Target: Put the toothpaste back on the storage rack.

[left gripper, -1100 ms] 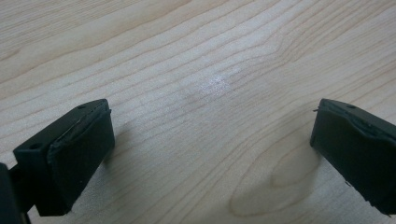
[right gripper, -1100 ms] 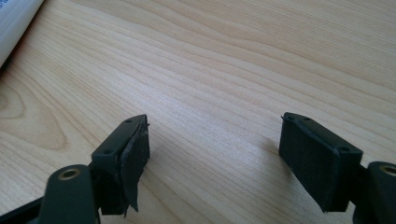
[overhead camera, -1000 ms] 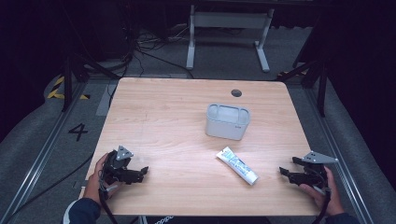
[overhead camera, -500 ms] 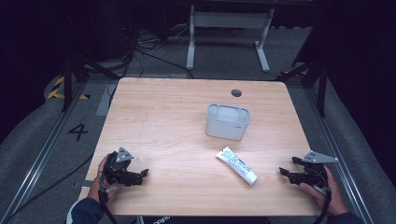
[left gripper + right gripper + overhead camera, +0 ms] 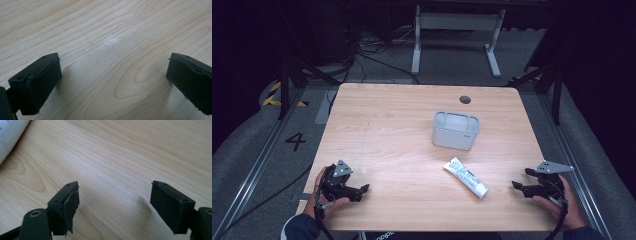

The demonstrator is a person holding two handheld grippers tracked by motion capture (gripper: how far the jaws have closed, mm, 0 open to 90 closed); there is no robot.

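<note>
Nothing is grasped yet — both the left gripper and right gripper rest spread on the desk. The tube lies between them, nearer the right gripper, in front of the grey bin — judging by this, reaching for the tube comes next.

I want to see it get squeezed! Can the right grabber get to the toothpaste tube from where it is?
Probably yes. The right gripper is open, near the table's right front corner, and bare wood lies between it and the tube. The grey container sits farther back, out of the way.

Left hand-held gripper jaws spread wide, right hand-held gripper likewise, both low
</note>
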